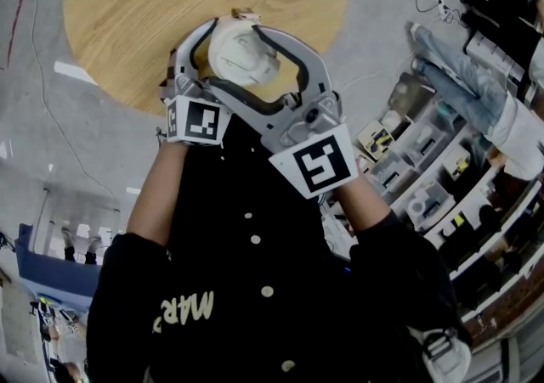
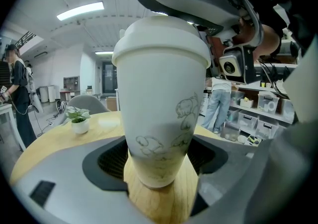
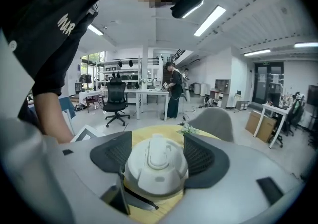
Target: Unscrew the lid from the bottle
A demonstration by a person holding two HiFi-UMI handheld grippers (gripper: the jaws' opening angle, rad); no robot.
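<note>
A white bottle with a faint line drawing on its side sits between my left gripper's dark pads. Those pads press its lower body from both sides. My right gripper is shut on the domed white lid, one dark pad against each side of it. In the left gripper view the right gripper arches over the bottle's top. From the head view the lid shows inside both pairs of jaws, over the near edge of the round table. The marker cubes sit just below it.
A round wooden table lies beneath, with a small potted plant on it. A person stands at the left and another by shelves of bins. A grey chair and an office chair stand beyond the table.
</note>
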